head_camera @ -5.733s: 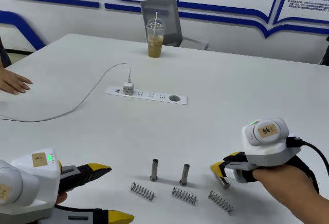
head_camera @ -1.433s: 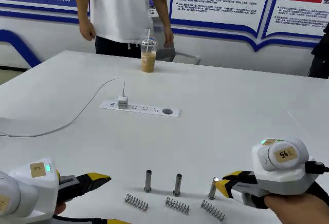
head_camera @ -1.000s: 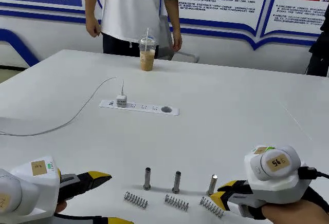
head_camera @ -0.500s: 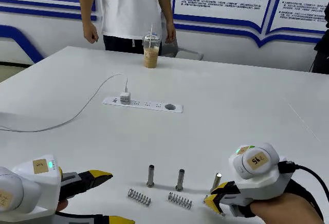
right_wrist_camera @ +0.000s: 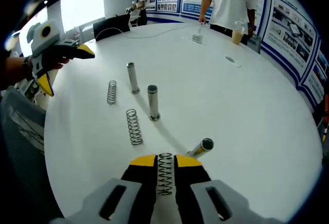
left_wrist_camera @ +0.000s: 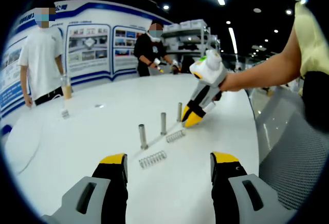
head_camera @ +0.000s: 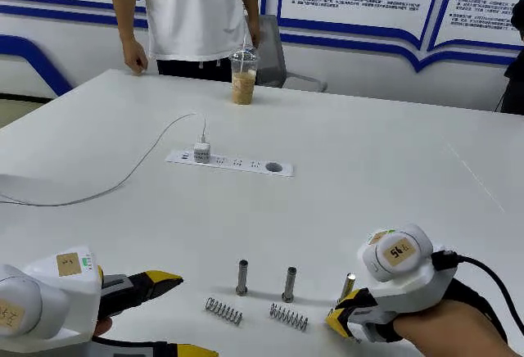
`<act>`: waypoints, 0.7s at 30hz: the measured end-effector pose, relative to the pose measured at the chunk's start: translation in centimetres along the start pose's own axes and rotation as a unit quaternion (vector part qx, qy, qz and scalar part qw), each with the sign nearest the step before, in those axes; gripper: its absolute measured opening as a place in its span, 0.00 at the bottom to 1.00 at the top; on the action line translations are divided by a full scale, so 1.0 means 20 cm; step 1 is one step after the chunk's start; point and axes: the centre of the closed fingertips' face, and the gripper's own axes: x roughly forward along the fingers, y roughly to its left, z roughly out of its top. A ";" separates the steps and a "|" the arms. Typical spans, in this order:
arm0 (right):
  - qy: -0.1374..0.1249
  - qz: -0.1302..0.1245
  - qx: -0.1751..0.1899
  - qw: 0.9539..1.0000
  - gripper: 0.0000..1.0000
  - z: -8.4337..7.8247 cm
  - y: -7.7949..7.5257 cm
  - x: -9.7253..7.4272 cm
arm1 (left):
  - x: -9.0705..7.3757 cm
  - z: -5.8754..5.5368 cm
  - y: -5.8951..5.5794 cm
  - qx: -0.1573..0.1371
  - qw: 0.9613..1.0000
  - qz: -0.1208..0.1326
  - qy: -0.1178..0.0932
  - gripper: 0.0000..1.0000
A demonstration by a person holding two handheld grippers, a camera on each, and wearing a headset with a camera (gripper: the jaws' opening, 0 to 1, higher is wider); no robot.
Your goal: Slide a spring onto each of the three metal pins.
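Three metal pins stand in a row on the white table [head_camera: 368,177]: left pin [head_camera: 241,277], middle pin [head_camera: 289,284], right pin [head_camera: 348,286], which leans a little. Two springs lie in front of them: one [head_camera: 223,310] by the left pin, one [head_camera: 289,317] by the middle pin. My right gripper [head_camera: 340,322] is low at the table beside the right pin [right_wrist_camera: 200,148], shut on the third spring [right_wrist_camera: 165,175], which runs lengthwise between its jaws. My left gripper [head_camera: 180,314] hovers open at the near left, holding nothing; its view shows the pins [left_wrist_camera: 163,124] ahead.
A white power strip [head_camera: 229,162] with a charger and a long cable lies mid-table. A plastic cup of iced drink [head_camera: 242,79] stands at the far edge, with a person [head_camera: 192,13] and a chair behind it.
My right gripper has dropped to the table at the right-hand spring and shut on it. The left gripper has held its place. The head camera has shifted slightly.
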 end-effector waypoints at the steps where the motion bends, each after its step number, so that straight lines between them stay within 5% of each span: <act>1: 0.002 0.000 -0.001 1.000 0.14 0.00 0.00 0.00 | 0.00 0.00 0.00 0.000 1.000 0.000 0.000 0.66; 21: 0.012 0.012 0.006 1.000 0.12 0.00 -0.01 0.03 | 0.00 -0.03 0.00 -0.007 1.000 0.000 0.002 0.66</act>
